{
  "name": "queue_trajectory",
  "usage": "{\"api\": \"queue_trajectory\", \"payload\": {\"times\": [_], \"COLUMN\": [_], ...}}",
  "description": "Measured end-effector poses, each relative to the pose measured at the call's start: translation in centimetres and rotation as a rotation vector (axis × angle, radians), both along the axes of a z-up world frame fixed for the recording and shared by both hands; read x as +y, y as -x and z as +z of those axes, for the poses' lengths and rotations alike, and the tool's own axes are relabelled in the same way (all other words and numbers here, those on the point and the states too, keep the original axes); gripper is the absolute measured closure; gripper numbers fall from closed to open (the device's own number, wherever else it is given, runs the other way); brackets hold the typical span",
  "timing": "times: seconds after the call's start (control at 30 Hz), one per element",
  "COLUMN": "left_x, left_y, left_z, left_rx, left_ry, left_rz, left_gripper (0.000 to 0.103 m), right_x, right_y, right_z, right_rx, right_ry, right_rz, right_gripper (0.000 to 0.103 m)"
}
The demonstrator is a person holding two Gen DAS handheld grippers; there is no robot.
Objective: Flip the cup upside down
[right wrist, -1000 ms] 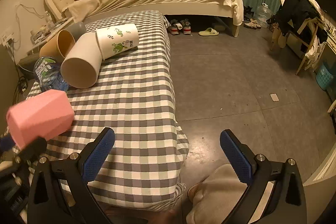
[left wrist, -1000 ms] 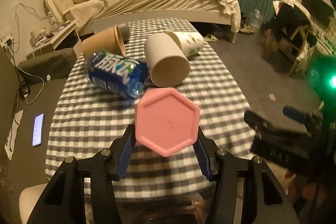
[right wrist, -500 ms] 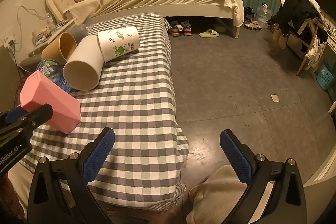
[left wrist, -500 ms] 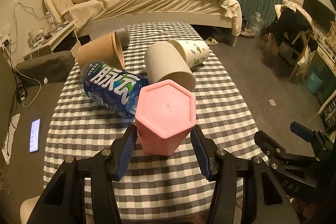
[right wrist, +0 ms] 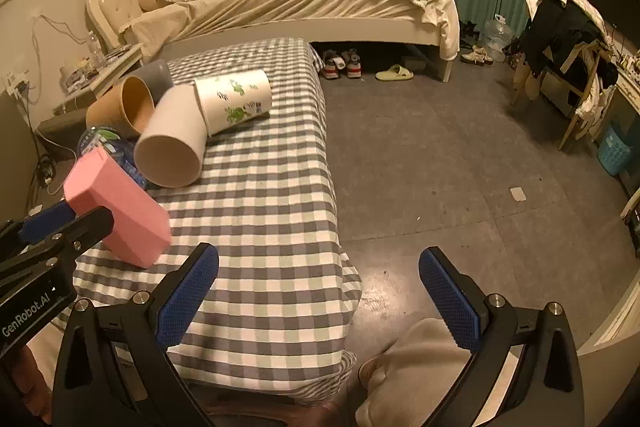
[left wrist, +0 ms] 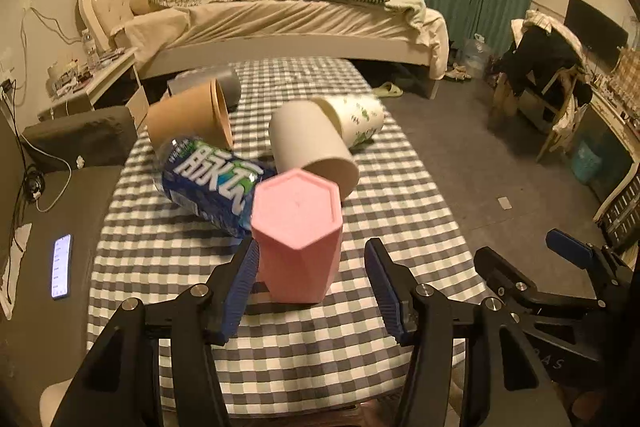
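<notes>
A pink hexagonal cup [left wrist: 298, 239] stands upside down on the checked tablecloth [left wrist: 320, 347], its closed base up. It also shows in the right wrist view [right wrist: 120, 211]. My left gripper [left wrist: 310, 275] is open around it; the left pad [left wrist: 244, 279] is at the cup's side and the right pad [left wrist: 382, 283] stands clear of it. My right gripper [right wrist: 320, 303] is wide open and empty, over the table's right front corner and the floor.
Behind the pink cup lie a blue water bottle [left wrist: 208, 183], a brown paper cup [left wrist: 188, 119], a white cup [left wrist: 312, 147], a leaf-printed cup [left wrist: 360, 117] and a grey cup [left wrist: 228, 83]. A bed [left wrist: 280, 19] stands beyond. The table's right edge [right wrist: 332, 187] drops to the floor.
The pink cup went from tilted in the left gripper, base toward the camera, to standing upside down on the cloth. The left jaws have opened off it.
</notes>
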State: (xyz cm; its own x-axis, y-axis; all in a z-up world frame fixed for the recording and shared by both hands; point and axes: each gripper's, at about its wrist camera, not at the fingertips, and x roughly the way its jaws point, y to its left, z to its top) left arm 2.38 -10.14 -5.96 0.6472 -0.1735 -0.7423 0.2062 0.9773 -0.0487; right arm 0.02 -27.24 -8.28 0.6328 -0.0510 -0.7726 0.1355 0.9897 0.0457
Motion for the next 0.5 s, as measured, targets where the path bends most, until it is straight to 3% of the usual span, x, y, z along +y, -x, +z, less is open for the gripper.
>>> {"api": "queue_trajectory", "payload": {"times": [0.5], "left_x": [3.2], "left_y": [3.3], "left_z": [5.2], "left_rx": [-0.110], "left_ry": [0.024], "left_rz": [0.029], "left_gripper": [0.030], "right_x": [2.0], "right_y": [3.6], "right_z": [4.6], "right_rx": [-0.073], "right_ry": [0.034], "right_rz": [0.009], "right_gripper": [0.002]}}
